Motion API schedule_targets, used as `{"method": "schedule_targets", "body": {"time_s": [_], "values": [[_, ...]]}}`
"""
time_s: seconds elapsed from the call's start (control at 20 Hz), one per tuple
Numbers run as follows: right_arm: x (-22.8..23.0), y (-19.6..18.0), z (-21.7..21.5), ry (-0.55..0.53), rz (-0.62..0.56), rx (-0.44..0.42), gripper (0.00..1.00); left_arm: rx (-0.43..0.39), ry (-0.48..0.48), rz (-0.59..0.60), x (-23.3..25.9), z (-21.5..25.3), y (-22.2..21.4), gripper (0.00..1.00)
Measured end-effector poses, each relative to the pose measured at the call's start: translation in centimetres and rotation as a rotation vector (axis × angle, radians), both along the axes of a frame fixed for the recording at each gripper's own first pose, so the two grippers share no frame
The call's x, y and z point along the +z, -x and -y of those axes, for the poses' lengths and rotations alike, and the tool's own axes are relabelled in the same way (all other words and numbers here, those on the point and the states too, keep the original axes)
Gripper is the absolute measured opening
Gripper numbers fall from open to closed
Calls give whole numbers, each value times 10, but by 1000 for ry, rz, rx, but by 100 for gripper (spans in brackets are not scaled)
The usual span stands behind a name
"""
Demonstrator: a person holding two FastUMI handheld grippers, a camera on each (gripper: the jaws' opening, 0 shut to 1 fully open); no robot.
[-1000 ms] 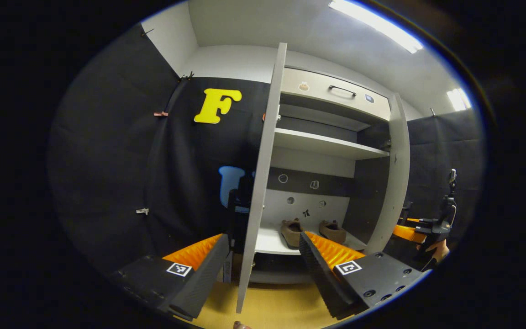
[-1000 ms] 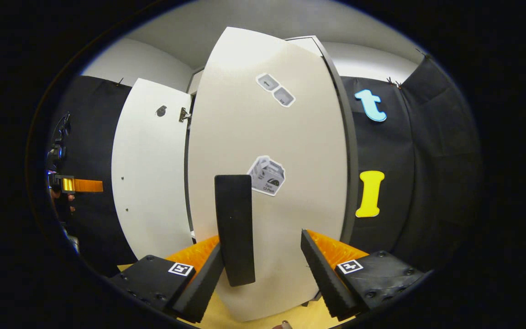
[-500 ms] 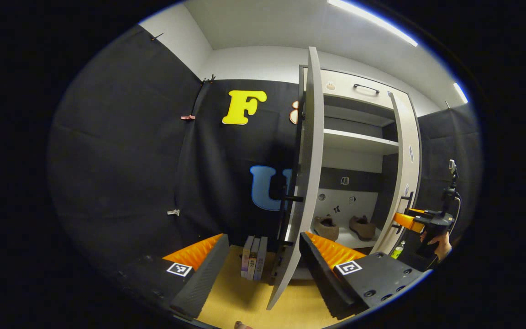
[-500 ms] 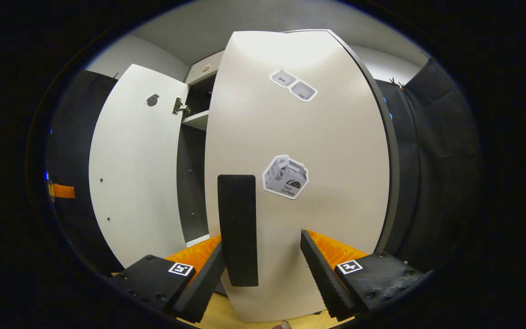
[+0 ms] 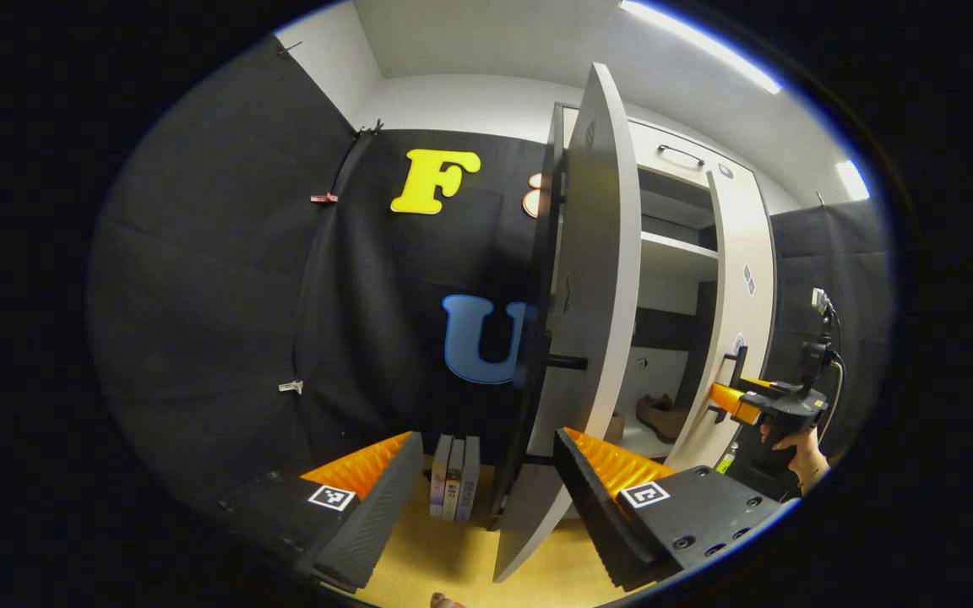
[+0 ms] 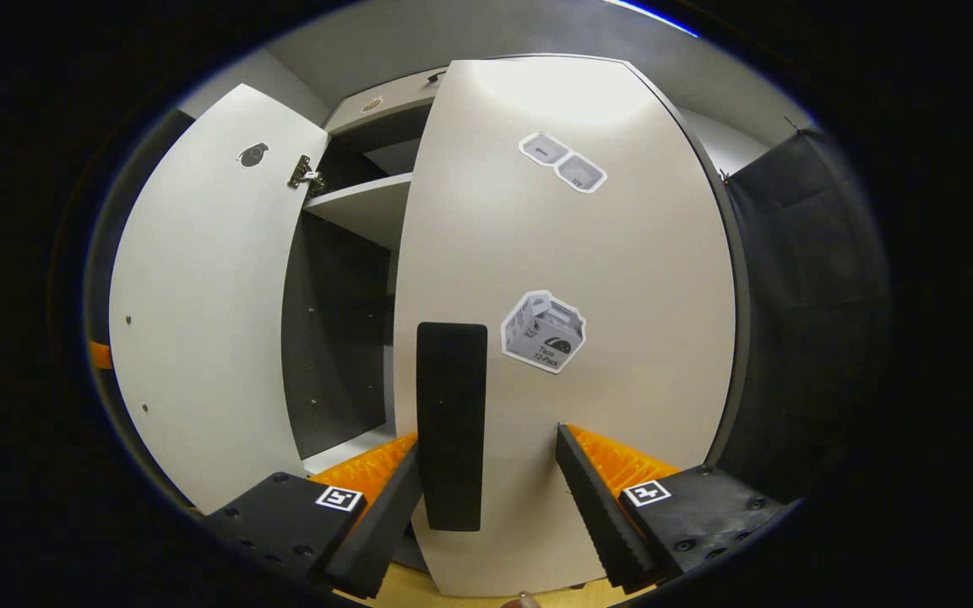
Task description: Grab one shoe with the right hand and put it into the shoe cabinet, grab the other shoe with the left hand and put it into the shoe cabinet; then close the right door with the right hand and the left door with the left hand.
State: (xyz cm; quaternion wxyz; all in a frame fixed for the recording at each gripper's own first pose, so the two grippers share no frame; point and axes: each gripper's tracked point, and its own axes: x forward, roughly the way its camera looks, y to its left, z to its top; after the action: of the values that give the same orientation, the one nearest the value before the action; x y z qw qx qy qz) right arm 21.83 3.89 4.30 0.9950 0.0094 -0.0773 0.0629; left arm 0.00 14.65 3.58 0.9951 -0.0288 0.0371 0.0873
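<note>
Door-closing stage. Right tool (image 6: 484, 498) is spread, fingers straddling the black handle (image 6: 451, 422) on the right door (image 6: 571, 279); the handle sits close by the left finger, and I can't tell if it touches. Nothing pinched. That door looks partly swung in, with a gap to the left door (image 6: 199, 312) and a shelf (image 6: 360, 203) showing between them. Left tool (image 5: 480, 502) is also spread and empty, with the left door's (image 5: 592, 287) lower edge (image 5: 529, 523) standing between its fingers, handle (image 5: 567, 363) further up. Some books (image 5: 453, 485) stand on the floor by the cabinet's side. Farther in, both shoes (image 5: 662, 415) sit on the cabinet's bottom shelf (image 5: 643, 441), so I'd judge placing done. From the left gripper view the right tool, held in a hand (image 5: 795, 452), sits at the right door's handle. Next: right tool pushes the right door flush, then left tool drives the left door shut; watch that the doors don't clash at the meeting edge.
</note>
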Motion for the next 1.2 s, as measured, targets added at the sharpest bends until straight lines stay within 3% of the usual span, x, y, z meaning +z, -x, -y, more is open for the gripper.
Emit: {"method": "schedule_targets", "body": {"time_s": [0.2, 0.55, 0.9, 1.0, 1.2], "values": [[-8, 7, 2, -1, -45, -24, 96, -67, -8, 23, 4, 11, -12, 98], [-10, 75, 14, 53, -12, -25, 98, -125, -94, 32, 10, 15, -22, 94], [8, 107, 30, -21, 19, -35, 98, -256, -42, 33, 3, 54, -33, 97], [8, 108, 37, -40, 13, -43, 98, -291, -48, 33, 4, 69, -39, 94], [8, 113, 53, -74, 3, -53, 98, -306, -61, 32, 2, 88, -53, 94]]}}
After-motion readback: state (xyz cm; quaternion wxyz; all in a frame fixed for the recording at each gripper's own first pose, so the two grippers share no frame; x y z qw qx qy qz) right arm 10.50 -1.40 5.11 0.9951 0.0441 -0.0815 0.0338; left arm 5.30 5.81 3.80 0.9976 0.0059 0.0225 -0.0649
